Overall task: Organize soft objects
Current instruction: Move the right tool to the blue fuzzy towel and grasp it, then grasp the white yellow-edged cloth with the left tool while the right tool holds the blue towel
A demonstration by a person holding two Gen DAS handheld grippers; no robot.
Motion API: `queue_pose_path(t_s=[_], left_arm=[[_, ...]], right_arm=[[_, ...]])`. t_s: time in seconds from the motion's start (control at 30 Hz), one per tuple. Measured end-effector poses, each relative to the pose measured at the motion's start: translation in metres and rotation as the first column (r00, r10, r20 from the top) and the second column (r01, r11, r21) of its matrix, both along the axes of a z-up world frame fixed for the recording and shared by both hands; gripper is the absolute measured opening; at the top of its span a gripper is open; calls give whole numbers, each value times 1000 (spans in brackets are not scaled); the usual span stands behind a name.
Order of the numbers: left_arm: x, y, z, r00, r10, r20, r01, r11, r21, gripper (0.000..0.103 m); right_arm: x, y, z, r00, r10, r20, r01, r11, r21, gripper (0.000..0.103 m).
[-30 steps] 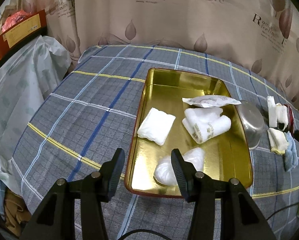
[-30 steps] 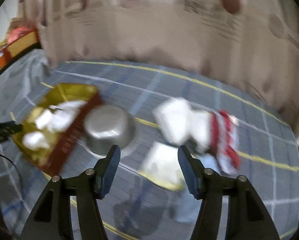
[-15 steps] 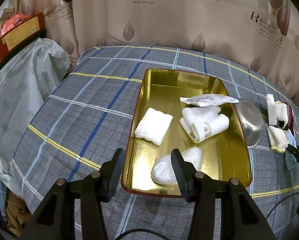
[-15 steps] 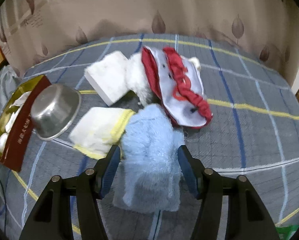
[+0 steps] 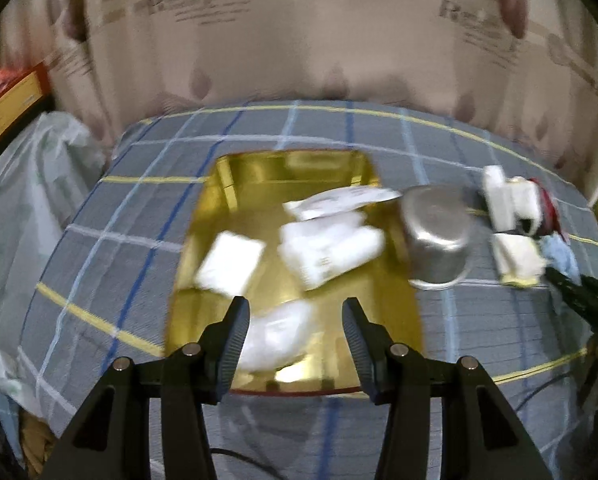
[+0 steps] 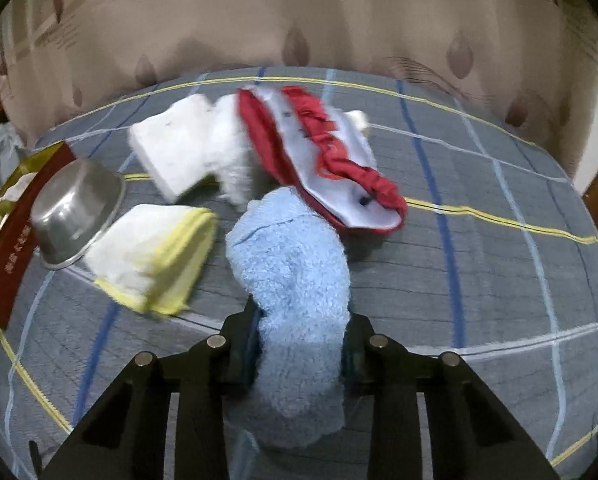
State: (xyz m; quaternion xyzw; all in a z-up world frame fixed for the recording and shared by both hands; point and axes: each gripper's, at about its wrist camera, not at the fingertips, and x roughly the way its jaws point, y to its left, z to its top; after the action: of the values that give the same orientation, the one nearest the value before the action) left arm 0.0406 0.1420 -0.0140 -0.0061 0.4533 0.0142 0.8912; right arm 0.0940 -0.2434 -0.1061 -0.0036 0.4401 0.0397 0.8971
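Right now the right tool (image 6: 299, 344) is closing its jaws on a fluffy light-blue cloth (image 6: 291, 280), a plush roll bunched between them near the front edge of the plaid-covered bench (image 6: 479, 280). Beside it lie a folded yellow-trimmed white cloth (image 6: 151, 256) and a dented steel bowl (image 6: 75, 216). Over the glossy gold tray (image 5: 387, 320) of crinkly white packets, the left tool (image 5: 295, 340) hangs spread, holding nothing.

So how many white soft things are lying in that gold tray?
4. A folded pad on the left, a flat packet toward the back, a rolled bundle mid-tray, and a bagged lump nearest the camera. The picture is blurred, so more may be hidden.
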Motion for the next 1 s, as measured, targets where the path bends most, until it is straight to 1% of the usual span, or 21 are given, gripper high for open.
queue_pose_path(t_s=[0.17, 0.23, 0.43, 0.5, 0.6, 0.73, 0.83, 1.0], left_arm=[[10, -39, 7, 996, -88, 7, 88, 996, -13, 49], [13, -54, 8, 993, -121, 4, 121, 993, -14, 49], [22, -101, 5, 974, -224, -17, 224, 974, -43, 49], [24, -117, 3, 965, -260, -27, 259, 965, -50, 49], [31, -141, -4, 950, -308, -49, 304, 950, -73, 49], [44, -167, -16, 934, -347, -88, 334, 932, -139, 49], [51, -184, -19, 923, -374, -90, 358, 921, -156, 49], [63, -207, -21, 904, -418, -89, 398, 900, -180, 49]], right_arm=[[-2, -25, -1, 995, -104, 9, 104, 994, -23, 28], [-1, -38, -1, 987, -158, 10, 158, 987, -17, 28], [5, -64, -5, 964, -265, 16, 266, 961, -71, 28], [5, -70, -8, 962, -273, 19, 273, 961, -39, 28], [4, -66, -9, 963, -266, 35, 267, 962, -63, 29], [4, -67, -9, 964, -264, 33, 266, 963, -51, 30], [3, -68, -9, 964, -263, 30, 263, 964, -33, 32], [3, -68, -9, 965, -262, 30, 263, 964, -41, 32]])
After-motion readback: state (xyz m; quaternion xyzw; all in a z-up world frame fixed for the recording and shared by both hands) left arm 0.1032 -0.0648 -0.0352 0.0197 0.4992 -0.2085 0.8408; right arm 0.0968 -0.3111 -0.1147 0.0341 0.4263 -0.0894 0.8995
